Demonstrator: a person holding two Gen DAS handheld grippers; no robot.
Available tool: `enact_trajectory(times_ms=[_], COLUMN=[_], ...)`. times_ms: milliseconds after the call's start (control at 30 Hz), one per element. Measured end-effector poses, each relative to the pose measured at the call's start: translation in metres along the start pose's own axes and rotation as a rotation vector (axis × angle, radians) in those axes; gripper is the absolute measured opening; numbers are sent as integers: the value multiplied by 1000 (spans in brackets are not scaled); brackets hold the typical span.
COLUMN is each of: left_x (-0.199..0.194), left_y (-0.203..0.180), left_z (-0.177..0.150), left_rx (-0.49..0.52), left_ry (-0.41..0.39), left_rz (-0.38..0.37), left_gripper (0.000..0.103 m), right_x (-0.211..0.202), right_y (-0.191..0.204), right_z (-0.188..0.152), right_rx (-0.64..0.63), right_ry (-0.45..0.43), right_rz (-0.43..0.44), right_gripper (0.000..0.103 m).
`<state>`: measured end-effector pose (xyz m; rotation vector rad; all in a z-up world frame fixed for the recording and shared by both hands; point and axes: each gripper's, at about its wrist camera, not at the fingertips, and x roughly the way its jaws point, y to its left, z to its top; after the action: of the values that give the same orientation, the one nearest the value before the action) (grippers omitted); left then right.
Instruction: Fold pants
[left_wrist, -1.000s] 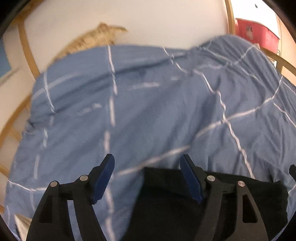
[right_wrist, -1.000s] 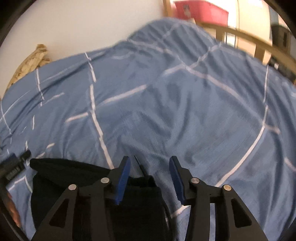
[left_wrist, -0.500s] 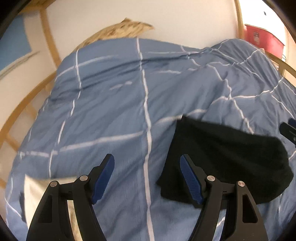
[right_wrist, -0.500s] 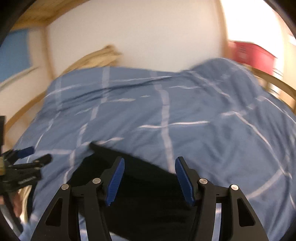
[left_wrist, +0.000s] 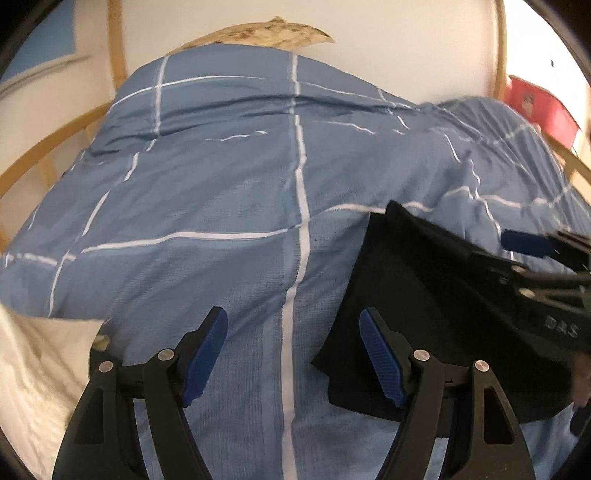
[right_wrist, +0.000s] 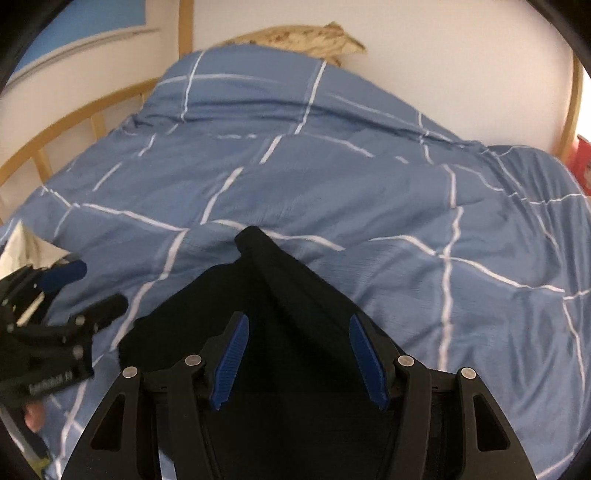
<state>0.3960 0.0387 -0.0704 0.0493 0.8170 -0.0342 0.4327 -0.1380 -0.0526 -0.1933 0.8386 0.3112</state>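
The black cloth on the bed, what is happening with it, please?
A person is folding black pants on a blue checked duvet, with a two-finger gripper in each hand. The pants lie in a compact folded bundle on the duvet. The right gripper is over the bundle with its jaws apart; they have just been opening, and the pads do not press on the cloth. The left gripper is open over bare duvet just beside the bundle. Neither gripper holds anything now.

Both grippers' jaws apart, unloaded
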Motion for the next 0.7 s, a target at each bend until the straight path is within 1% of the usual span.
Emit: enact_trajectory(times_ms=[67,100,133,200,267,300,367,433,533,600,700], left_x=[3,3,3,2,4,6,11,16,18,16,12], left_y=[0,3,7,15,22,24,25,26,29,30,28], left_z=[-2,-2,-3,-2,-2,-2,-3,-5,-6,-6,-5], left_rx=[36,37,24,-11,-46,-53,-51,-48,-72,-81,-67], left_ry=[0,7,7,2,15,22,34,44,51,40,15], left_rz=[-14,-7,-5,-30,-75,-79,-61,-26,-52,-63,-73], left_gripper=[73,73,73,73,73,73,73,73,73,73,73], right_x=[12,18,23,35,48,54,59,60,61,63,50], right_y=[5,9,12,17,19,17,13,8,-3,-10,-17], right_z=[3,5,8,15,21,24,31,38,51,56,51], right_rx=[-1,-9,-24,-44,-57,-55,-51,-30,25,61,108], right_ry=[12,9,6,16,48,55,40,21,-9,-11,-30], right_rz=[18,23,21,-9,8,-1,-42,-56,-92,-103,-112], right_gripper=[58,58,58,58,58,57,58,58,58,58,58])
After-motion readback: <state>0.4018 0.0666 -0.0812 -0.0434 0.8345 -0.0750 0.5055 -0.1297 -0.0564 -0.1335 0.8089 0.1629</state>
